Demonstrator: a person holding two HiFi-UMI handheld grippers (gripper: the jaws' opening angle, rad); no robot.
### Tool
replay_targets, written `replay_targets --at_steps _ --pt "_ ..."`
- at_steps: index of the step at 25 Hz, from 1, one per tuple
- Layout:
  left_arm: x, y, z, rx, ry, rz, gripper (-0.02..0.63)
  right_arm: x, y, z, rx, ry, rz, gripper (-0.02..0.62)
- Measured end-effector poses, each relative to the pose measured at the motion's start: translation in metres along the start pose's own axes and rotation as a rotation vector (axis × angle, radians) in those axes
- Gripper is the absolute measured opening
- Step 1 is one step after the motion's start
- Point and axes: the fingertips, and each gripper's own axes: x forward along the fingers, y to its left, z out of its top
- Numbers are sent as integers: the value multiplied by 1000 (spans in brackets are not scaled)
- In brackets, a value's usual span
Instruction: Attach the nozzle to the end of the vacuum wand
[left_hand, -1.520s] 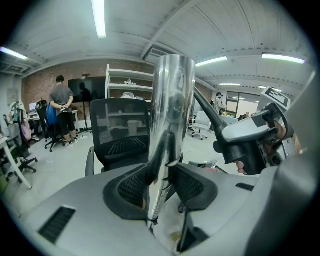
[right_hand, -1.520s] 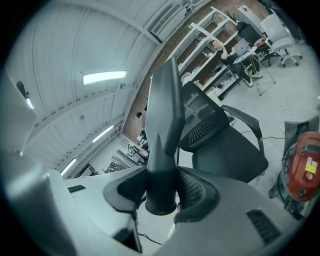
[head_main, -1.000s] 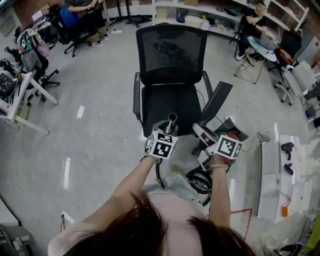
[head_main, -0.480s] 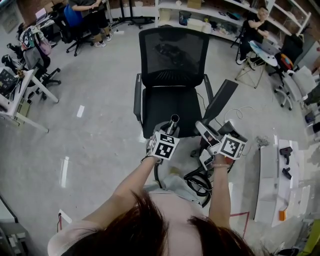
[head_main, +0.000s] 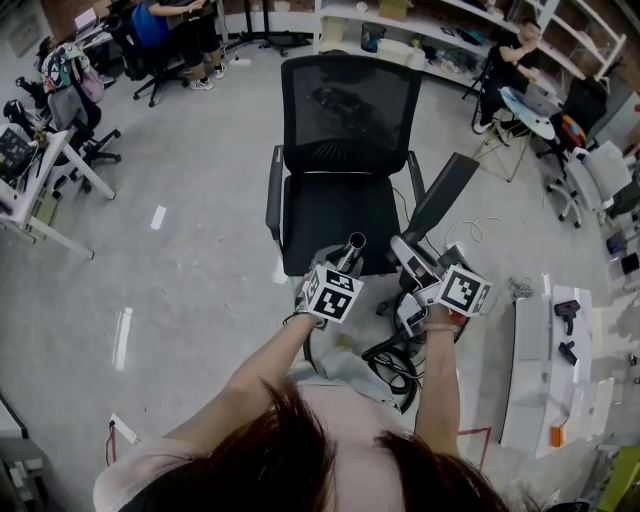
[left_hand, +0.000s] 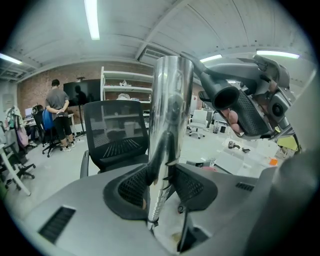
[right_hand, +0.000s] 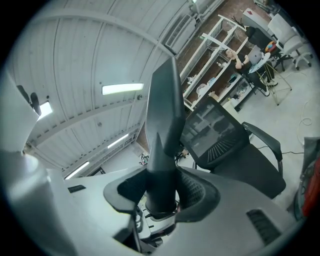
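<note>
My left gripper (head_main: 343, 266) is shut on the chrome vacuum wand (head_main: 352, 248), whose open end points up and away over the chair seat. In the left gripper view the wand (left_hand: 167, 115) stands upright between the jaws of the left gripper (left_hand: 161, 182). My right gripper (head_main: 415, 252) is shut on the dark tapered nozzle (head_main: 438, 196), which slants up to the right. In the right gripper view the nozzle (right_hand: 162, 135) rises from the right gripper (right_hand: 162, 192). The nozzle's round socket (left_hand: 225, 97) shows just right of the wand's top, apart from it.
A black office chair (head_main: 345, 150) stands straight ahead. The vacuum's black hose (head_main: 395, 362) lies coiled on the floor below my hands. A white table (head_main: 530, 380) with small tools runs along the right. People sit at desks at the back left and back right.
Both grippers have drifted slightly to the right. The wand's end has tilted a little toward the nozzle. Both grips are unchanged.
</note>
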Motion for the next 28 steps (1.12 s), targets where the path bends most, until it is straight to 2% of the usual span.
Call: replay_targets --at_steps 2,6,12,15,22,28 --pt "0 -3 0 6 1 -7 160 5 7 2 2 -5 38 187" --pt "1 -6 -1 10 2 -9 160 7 5 4 -8 3 19 187" --pt "2 -7 0 13 1 -10 160 13 9 5 -6 5 50 187" --pt "1 -8 0 17 3 -12 160 14 8 5 -6 6 34 187" --pt "4 -19 -2 31 4 -18 160 18 16 9 -3 -9 89 187" --pt "3 -20 -1 39 5 -25 160 25 20 10 -11 -11 99 187"
